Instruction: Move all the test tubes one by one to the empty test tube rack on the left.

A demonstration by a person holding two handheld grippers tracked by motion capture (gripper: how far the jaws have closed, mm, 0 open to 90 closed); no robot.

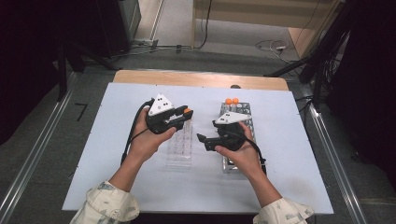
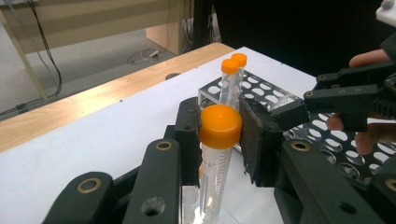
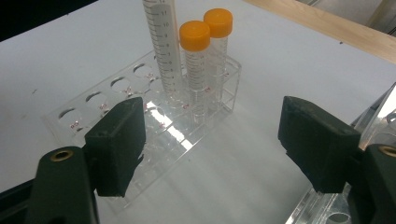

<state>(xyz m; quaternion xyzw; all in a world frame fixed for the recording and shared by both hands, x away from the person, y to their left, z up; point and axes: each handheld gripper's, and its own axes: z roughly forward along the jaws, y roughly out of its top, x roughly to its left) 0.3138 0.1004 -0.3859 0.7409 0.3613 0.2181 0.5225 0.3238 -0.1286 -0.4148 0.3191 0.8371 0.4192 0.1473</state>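
My left gripper (image 1: 186,115) is shut on a clear graduated tube with an orange cap (image 2: 220,125), its pads (image 2: 256,140) pressing just below the cap. The tube stands upright with its lower end (image 3: 164,56) in the far end of a clear plastic rack (image 1: 180,148). Two more orange-capped tubes (image 3: 201,42) stand in that rack (image 3: 88,114) right beside it. My right gripper (image 1: 203,142) hovers open at the near left side of a perforated metal rack (image 1: 243,116), with nothing between its pads (image 3: 116,144). It points toward the clear rack.
Two orange-capped tubes (image 1: 232,101) stand at the far end of the metal rack (image 2: 275,93). Both racks sit on a white board (image 1: 289,177) over a wooden table (image 1: 201,78). Beyond the table lie cables on the floor (image 1: 271,45).
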